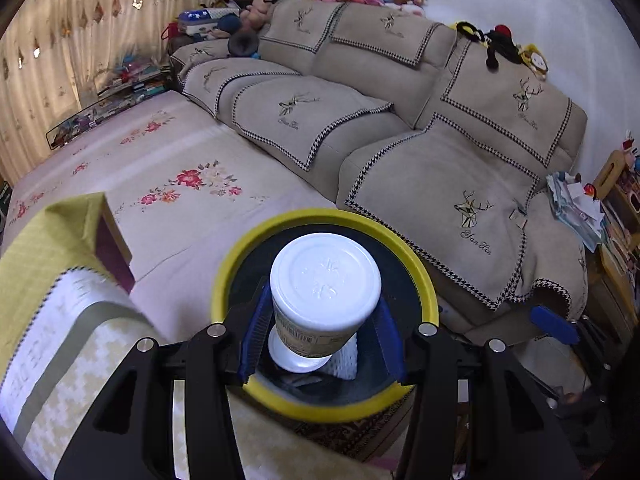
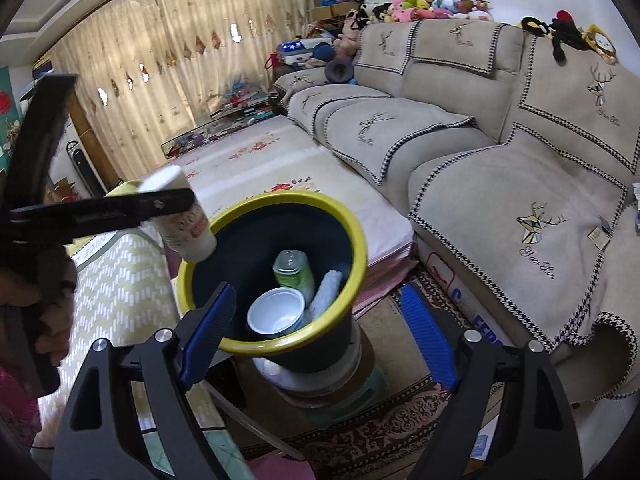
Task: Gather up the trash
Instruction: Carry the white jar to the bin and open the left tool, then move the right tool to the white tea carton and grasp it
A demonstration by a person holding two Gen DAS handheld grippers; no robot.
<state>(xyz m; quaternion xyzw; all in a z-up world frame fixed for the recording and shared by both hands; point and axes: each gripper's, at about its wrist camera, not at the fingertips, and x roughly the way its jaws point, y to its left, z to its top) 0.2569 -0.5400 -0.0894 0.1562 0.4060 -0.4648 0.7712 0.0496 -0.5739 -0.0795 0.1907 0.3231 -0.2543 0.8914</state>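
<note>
- A white cup (image 1: 325, 296), printed on its side, is the trash in hand: the left gripper (image 1: 322, 334) pinches it between blue pads, base toward the camera, tilted.
- It hangs over the bin (image 1: 324, 408), a dark pail with a yellow rim, seemingly so that letting go would drop it inside.
- The right gripper (image 2: 316, 336) is spread wide with nothing between its pads; it hovers near the bin's near rim, probably just waiting its turn.
- The bin sits raised on a stool (image 2: 352, 392) on a patterned rug, beside a sofa (image 2: 500, 168), which puts its mouth within easy reach.
- The left view looks straight down past the cup, which hides most of the bin's contents.
- The right view shows what that hides: a green can (image 2: 294, 272), a white bowl (image 2: 276, 312) and a pale roll (image 2: 326, 294) already inside.
- It also shows the cup from the side, at the far left rim, not yet over the middle.
</note>
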